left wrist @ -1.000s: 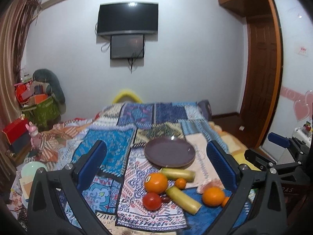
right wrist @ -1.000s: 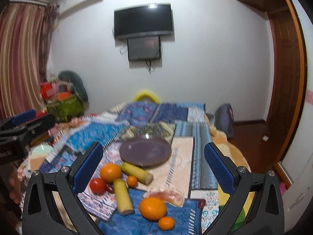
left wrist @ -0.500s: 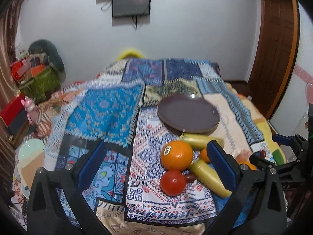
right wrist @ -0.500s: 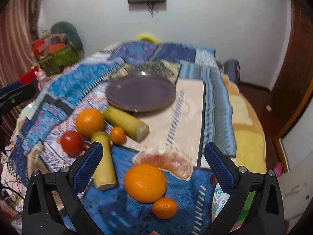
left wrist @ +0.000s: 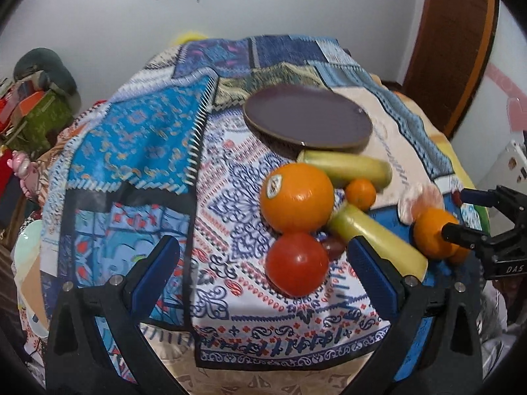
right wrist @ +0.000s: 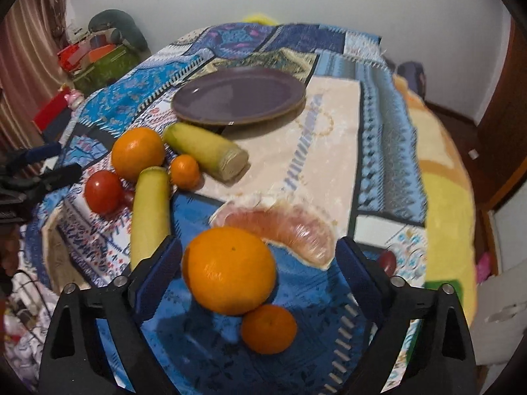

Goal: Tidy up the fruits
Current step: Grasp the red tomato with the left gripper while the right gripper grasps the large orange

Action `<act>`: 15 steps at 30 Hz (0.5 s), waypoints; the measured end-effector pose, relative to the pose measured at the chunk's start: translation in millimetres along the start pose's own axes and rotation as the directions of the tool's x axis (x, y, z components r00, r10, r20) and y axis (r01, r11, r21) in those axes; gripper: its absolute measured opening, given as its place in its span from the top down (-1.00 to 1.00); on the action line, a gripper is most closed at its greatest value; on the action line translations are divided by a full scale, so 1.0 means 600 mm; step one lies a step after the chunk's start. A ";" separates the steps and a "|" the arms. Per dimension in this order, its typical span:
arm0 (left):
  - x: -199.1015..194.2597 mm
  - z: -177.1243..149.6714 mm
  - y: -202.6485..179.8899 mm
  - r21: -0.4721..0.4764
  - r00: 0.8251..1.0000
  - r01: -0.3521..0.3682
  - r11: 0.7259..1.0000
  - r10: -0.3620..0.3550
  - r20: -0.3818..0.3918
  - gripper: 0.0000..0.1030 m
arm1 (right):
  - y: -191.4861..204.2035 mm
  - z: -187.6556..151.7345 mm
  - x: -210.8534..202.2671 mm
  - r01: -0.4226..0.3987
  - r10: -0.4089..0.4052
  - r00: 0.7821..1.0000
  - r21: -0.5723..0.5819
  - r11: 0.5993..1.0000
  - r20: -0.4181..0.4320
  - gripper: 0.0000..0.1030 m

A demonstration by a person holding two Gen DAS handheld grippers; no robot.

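An empty purple plate (left wrist: 308, 121) (right wrist: 238, 95) lies on a patchwork cloth. Near it lie a stickered orange (left wrist: 296, 192) (right wrist: 137, 153), a red tomato (left wrist: 296, 263) (right wrist: 102, 191), two pale green stalks (left wrist: 375, 242) (right wrist: 150, 210), a small mandarin (left wrist: 360, 193) (right wrist: 184, 170), a pomelo wedge (right wrist: 286, 227), a second orange (right wrist: 229, 270) and another mandarin (right wrist: 268, 328). My left gripper (left wrist: 263, 275) is open, the tomato between its fingers. My right gripper (right wrist: 258, 271) is open around the second orange.
The cloth-covered bed drops off at the near edge and at the right (right wrist: 448, 197). Bags and boxes (right wrist: 98, 56) are piled at the left wall. A wooden door (left wrist: 457, 39) stands at the right. A small dark red fruit (right wrist: 387, 261) lies by my right finger.
Both grippers have dropped and moved forward toward the fruit. The tomato now sits between the left fingers and the second orange between the right fingers. Both stay open.
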State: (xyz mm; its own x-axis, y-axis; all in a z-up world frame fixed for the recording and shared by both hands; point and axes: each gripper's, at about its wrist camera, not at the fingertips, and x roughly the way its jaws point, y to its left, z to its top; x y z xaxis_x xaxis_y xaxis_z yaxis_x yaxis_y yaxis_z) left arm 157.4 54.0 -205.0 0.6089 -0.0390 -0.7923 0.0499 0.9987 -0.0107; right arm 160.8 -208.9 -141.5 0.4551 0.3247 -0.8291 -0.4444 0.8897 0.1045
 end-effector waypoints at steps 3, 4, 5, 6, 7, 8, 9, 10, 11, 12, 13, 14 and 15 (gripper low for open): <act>0.010 -0.005 -0.004 0.012 1.000 0.006 1.000 -0.006 -0.016 -1.00 | 0.008 -0.006 0.006 -0.021 0.020 1.000 -0.015 1.000 -0.023 -0.63; 0.013 -0.006 -0.004 0.013 1.000 0.010 1.000 -0.010 -0.020 -1.00 | 0.012 -0.009 0.008 -0.023 0.022 0.999 -0.030 0.999 -0.027 -0.57; 0.015 -0.007 -0.004 0.013 1.000 0.013 1.000 -0.013 -0.023 -1.00 | 0.017 -0.011 0.009 -0.031 0.030 0.999 -0.046 0.998 -0.032 -0.54; 0.019 -0.008 -0.004 0.011 0.999 0.018 1.000 -0.017 -0.029 -1.00 | 0.020 -0.012 0.012 -0.035 0.033 0.999 -0.058 0.998 -0.042 -0.48; 0.022 -0.008 -0.003 0.010 0.999 0.021 1.000 -0.020 -0.034 -1.00 | 0.023 -0.013 0.015 -0.041 0.038 0.998 -0.063 0.997 -0.051 -0.46; 0.025 -0.008 -0.002 0.008 0.999 0.024 1.000 -0.023 -0.039 -1.00 | 0.024 -0.014 0.019 -0.051 0.047 0.997 -0.065 0.997 -0.059 -0.46; 0.029 -0.008 -0.002 0.006 0.999 0.027 1.000 -0.027 -0.044 -1.00 | 0.024 -0.015 0.023 -0.060 0.055 0.996 -0.064 0.996 -0.068 -0.44; 0.032 -0.008 -0.002 0.004 0.998 0.031 1.000 -0.030 -0.050 -1.00 | 0.024 -0.015 0.029 -0.068 0.063 0.995 -0.064 0.996 -0.079 -0.37; 0.035 -0.008 -0.002 0.004 0.998 0.033 0.999 -0.033 -0.054 -1.00 | 0.024 -0.016 0.035 -0.075 0.069 0.994 -0.061 0.995 -0.090 -0.34; 0.038 -0.009 -0.003 0.005 0.998 0.039 0.999 -0.038 -0.057 -1.00 | 0.023 -0.017 0.038 -0.073 0.067 0.993 -0.058 0.996 -0.094 -0.32; 0.040 -0.009 -0.004 0.006 0.997 0.045 0.999 -0.045 -0.058 -1.00 | 0.022 -0.016 0.042 -0.071 0.066 0.993 -0.054 0.996 -0.097 -0.29; 0.042 -0.010 -0.004 0.006 0.997 0.051 0.999 -0.051 -0.058 -1.00 | 0.020 -0.017 0.044 -0.072 0.067 0.993 -0.048 0.996 -0.099 -0.27; 0.045 -0.010 -0.005 0.005 0.996 0.060 0.998 -0.060 -0.061 -0.92 | 0.019 -0.017 0.045 -0.074 0.070 0.993 -0.044 0.996 -0.100 -0.24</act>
State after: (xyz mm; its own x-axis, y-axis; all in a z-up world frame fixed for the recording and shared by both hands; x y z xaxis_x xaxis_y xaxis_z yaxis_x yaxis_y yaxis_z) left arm 168.9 50.3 -229.7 0.5556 -0.0966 -0.8258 0.0901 0.9944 -0.0557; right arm 160.2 -193.3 -168.3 0.3436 0.3522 -0.8706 -0.5102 0.8483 0.1419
